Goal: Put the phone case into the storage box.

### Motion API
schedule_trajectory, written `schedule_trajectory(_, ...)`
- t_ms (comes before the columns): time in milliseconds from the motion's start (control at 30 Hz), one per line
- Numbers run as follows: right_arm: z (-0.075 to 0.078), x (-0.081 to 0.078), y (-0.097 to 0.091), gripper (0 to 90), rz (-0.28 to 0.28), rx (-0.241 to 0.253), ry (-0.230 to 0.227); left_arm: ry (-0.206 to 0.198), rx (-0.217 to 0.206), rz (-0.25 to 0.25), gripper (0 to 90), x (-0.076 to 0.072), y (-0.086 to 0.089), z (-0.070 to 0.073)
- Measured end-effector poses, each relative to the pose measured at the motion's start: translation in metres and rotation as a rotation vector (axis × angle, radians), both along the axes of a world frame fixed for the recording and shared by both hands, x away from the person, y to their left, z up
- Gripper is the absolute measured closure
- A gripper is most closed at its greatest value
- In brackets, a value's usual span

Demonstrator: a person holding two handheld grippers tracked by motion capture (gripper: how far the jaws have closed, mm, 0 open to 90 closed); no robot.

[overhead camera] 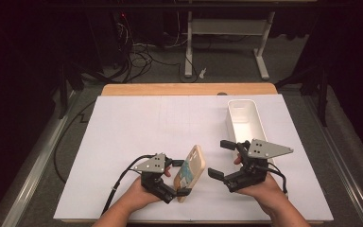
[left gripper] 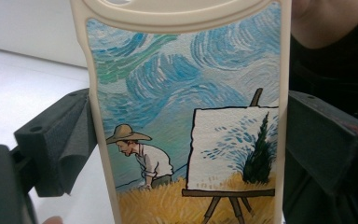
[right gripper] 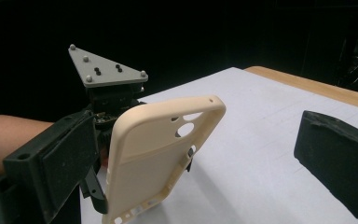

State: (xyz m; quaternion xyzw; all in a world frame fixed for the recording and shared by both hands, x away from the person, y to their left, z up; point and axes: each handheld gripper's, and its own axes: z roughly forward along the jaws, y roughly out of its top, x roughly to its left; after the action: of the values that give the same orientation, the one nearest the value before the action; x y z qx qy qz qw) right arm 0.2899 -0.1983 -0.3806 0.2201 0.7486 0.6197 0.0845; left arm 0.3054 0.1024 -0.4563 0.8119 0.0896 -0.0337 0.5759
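A cream phone case [overhead camera: 192, 171] with a painted back, showing a painter at an easel under a swirling blue sky, is held on edge near the table's front. My left gripper [overhead camera: 180, 178] is shut on its lower part, and the pads [left gripper: 67, 140] press both long sides of the case [left gripper: 186, 116]. My right gripper [overhead camera: 219, 158] stands open just right of the case, not touching it. From the right gripper view, the case's hollow inside [right gripper: 154, 154] faces my open right gripper [right gripper: 196, 140], with the left gripper's grey plate [right gripper: 105, 70] behind it.
A long white tray [overhead camera: 260, 124] lies at the right, just beyond the right gripper. A white mat [overhead camera: 146, 127] covers the wooden table [overhead camera: 189, 89]. Desk legs and cables stand on the floor behind the table.
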Motion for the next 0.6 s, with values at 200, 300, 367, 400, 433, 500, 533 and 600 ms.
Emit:
schedule_trajectory(200, -0.0027, 0.0002, 0.0031, 0.0, 0.017, -0.006, 0.011, -0.005, 0.002, -0.006, 8.9, 0.0001, -0.0006, -0.0008)
schedule_trajectory(300, -0.0036, 0.0000, 0.0044, 0.0, 0.024, -0.010, 0.016, -0.008, 0.000, -0.010, 8.9, 0.0002, -0.0002, -0.0006)
schedule_trajectory(367, -0.0039, -0.0003, 0.0052, 0.0, 0.030, -0.009, 0.018, -0.007, -0.002, -0.017, 9.0, 0.0003, 0.0001, -0.0007)
schedule_trajectory(400, -0.0040, -0.0005, 0.0056, 0.0, 0.033, -0.008, 0.019, -0.006, -0.004, -0.020, 8.9, 0.0004, 0.0001, -0.0007)
schedule_trajectory(433, -0.0041, -0.0007, 0.0060, 0.0, 0.037, -0.010, 0.020, -0.006, -0.004, -0.022, 8.9, 0.0004, 0.0001, -0.0008)
schedule_trajectory(500, -0.0044, -0.0014, 0.0072, 0.0, 0.045, -0.011, 0.022, -0.007, -0.006, -0.032, 8.9, 0.0005, 0.0000, -0.0010)
schedule_trajectory(533, -0.0046, -0.0016, 0.0078, 0.0, 0.048, -0.013, 0.022, -0.010, -0.008, -0.038, 9.0, 0.0005, 0.0000, -0.0010)
schedule_trajectory(600, -0.0049, -0.0019, 0.0088, 0.0, 0.057, -0.013, 0.022, -0.013, -0.011, -0.047, 8.9, 0.0006, -0.0001, -0.0010)
